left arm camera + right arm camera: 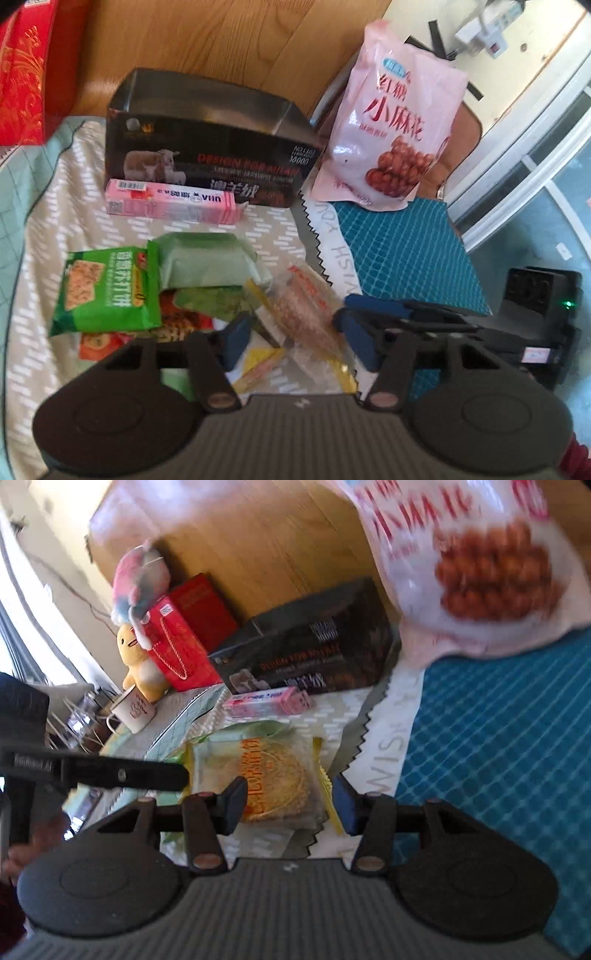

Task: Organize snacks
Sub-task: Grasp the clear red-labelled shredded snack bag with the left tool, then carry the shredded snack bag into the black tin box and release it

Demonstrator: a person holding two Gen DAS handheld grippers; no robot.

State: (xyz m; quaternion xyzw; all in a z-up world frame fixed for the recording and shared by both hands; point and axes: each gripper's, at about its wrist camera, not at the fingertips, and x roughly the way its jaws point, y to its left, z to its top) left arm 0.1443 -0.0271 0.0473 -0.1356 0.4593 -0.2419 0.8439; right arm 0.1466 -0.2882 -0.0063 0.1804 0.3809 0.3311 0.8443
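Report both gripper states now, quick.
Left gripper: jaws around the clear cracker packet; grip cannot be told.
Right gripper: a yellow-edged packet between jaws; grip cannot be told.

Pink twist-snack bag (391,118) upright beside black box, pink candy stick (170,201) flat, green cracker pack (107,290) among heaped snacks

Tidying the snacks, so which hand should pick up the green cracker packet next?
Left. The left gripper hovers open just beside the green packet. The right gripper is on the far side, straddling a clear packet.
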